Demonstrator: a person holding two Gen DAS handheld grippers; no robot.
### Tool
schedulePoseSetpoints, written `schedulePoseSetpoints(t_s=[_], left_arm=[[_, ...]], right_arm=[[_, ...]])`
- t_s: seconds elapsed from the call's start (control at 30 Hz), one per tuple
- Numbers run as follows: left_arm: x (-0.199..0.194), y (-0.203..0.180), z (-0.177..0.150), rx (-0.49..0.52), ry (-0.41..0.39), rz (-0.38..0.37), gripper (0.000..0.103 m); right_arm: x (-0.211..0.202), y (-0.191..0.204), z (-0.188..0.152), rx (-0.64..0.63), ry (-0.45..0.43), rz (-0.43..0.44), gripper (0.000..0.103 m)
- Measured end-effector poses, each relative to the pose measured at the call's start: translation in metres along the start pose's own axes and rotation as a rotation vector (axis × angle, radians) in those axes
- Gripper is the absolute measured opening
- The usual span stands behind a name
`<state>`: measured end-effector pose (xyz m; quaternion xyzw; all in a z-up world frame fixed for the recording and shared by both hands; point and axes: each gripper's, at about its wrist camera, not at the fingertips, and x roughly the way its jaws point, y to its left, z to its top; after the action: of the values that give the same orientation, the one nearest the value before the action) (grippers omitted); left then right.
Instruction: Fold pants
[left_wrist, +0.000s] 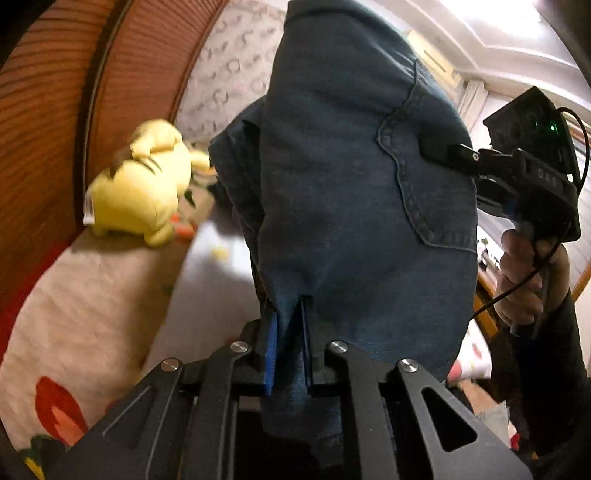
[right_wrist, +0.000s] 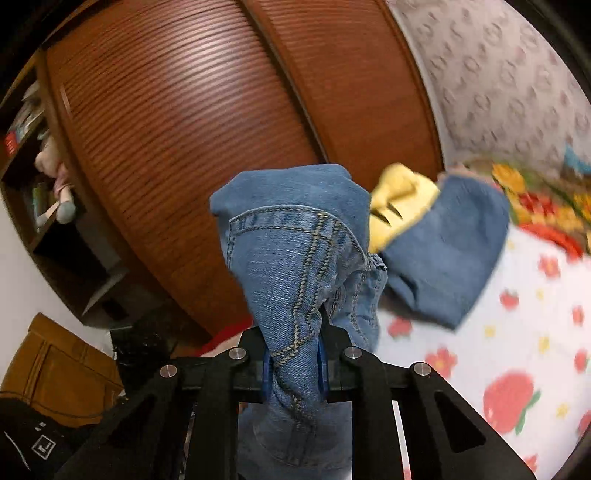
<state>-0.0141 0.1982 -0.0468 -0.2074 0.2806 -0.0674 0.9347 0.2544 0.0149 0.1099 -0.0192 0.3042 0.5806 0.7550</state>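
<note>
Left gripper (left_wrist: 288, 332) clamps pants (left_wrist: 362, 184) hiding the bed (left_wrist: 92, 295).

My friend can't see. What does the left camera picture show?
The left tool is pinching blue jeans, which hang up close and fill the middle. On the right, a hand holds the right tool, also clamped on the jeans. A yellow plush toy lies on a bed behind.

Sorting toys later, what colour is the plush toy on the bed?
Yellow plush toy, clearest in left wrist view.

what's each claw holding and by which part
Both hold the jeans: left claw pinches a denim fold, right claw bunched fabric along a stitched seam.
</note>
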Motion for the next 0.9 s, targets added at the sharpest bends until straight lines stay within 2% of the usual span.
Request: schedulePoseSetpoints(t_s=[0.1, 0.3, 0.43, 0.53, 0.6, 0.67, 0.7, 0.77, 0.83, 0.9], left_arm=[[-0.003, 0.002, 0.021, 0.005, -0.042, 0.007, 0.013], [0.012, 0.011, 0.083, 0.035, -0.110, 0.051, 0.013], [0.032, 0.023, 0.125, 0.040, -0.132, 0.076, 0.013], [0.056, 0.033, 0.158, 0.023, -0.134, 0.060, 0.013], [0.079, 0.036, 0.180, 0.028, -0.133, 0.074, 0.013], [0.101, 0.034, 0.192, 0.053, -0.116, 0.078, 0.013], [0.122, 0.035, 0.197, 0.058, -0.083, 0.087, 0.013], [0.150, 0.037, 0.197, 0.055, -0.025, 0.091, 0.013], [0.171, 0.034, 0.186, 0.075, 0.031, 0.099, 0.013], [0.183, 0.032, 0.175, 0.102, 0.065, 0.109, 0.013]], right_arm=[[-0.003, 0.002, 0.022, -0.029, -0.018, 0.002, 0.019], [0.000, -0.015, 0.066, -0.034, -0.078, 0.022, 0.019], [0.011, -0.055, 0.092, 0.011, -0.126, 0.062, 0.019], [0.029, -0.100, 0.100, 0.046, -0.164, 0.079, 0.019], [0.048, -0.141, 0.102, 0.101, -0.177, 0.084, 0.019], [0.075, -0.190, 0.095, 0.170, -0.151, 0.037, 0.019], [0.089, -0.211, 0.091, 0.192, -0.130, 0.000, 0.020], [0.119, -0.253, 0.079, 0.233, -0.042, -0.129, 0.021], [0.136, -0.273, 0.065, 0.221, 0.013, -0.234, 0.029], [0.136, -0.279, 0.061, 0.221, 0.003, -0.261, 0.040]])
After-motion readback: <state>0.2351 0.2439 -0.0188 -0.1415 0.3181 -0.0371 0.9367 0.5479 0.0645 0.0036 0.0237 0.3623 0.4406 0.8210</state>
